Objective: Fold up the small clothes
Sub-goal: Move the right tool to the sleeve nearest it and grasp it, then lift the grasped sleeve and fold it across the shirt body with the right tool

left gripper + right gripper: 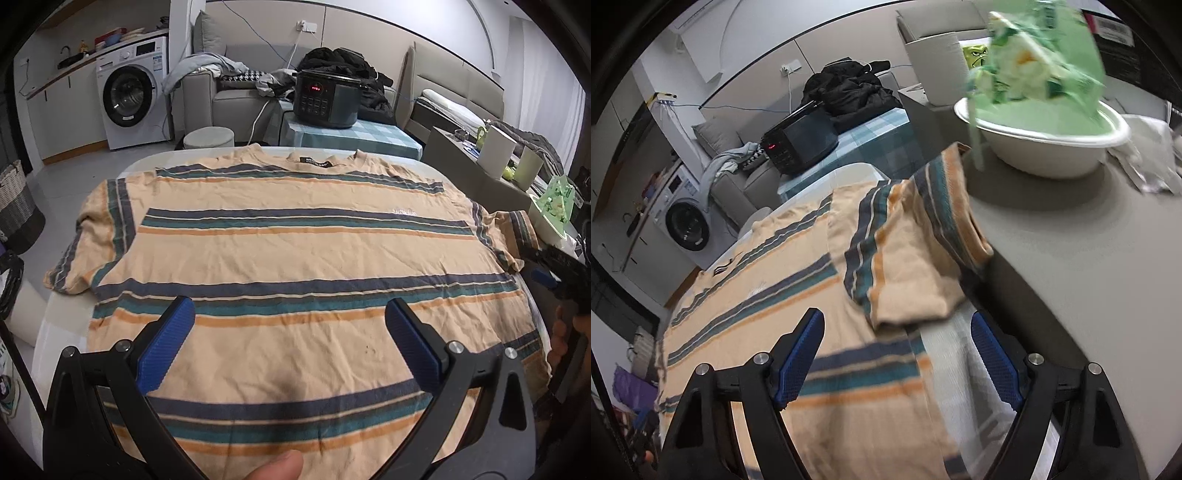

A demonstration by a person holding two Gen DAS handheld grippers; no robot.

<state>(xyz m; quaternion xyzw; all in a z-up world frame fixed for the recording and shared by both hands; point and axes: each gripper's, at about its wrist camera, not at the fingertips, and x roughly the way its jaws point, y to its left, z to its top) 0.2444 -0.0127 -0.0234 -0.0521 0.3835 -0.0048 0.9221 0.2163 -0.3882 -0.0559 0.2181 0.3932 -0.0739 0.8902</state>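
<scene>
A peach T-shirt with navy, teal and orange stripes lies spread flat on the table, collar at the far side, both sleeves out. My left gripper is open and empty, above the shirt's lower middle. My right gripper is open and empty, low over the shirt's right edge, just short of the right sleeve, which lies bunched against a grey counter. The right gripper also shows at the right edge of the left wrist view.
A white bowl with a green packet stands on the grey counter beside the right sleeve. A black cooker sits on a checked stand behind the table. A washing machine and a woven basket are at the left.
</scene>
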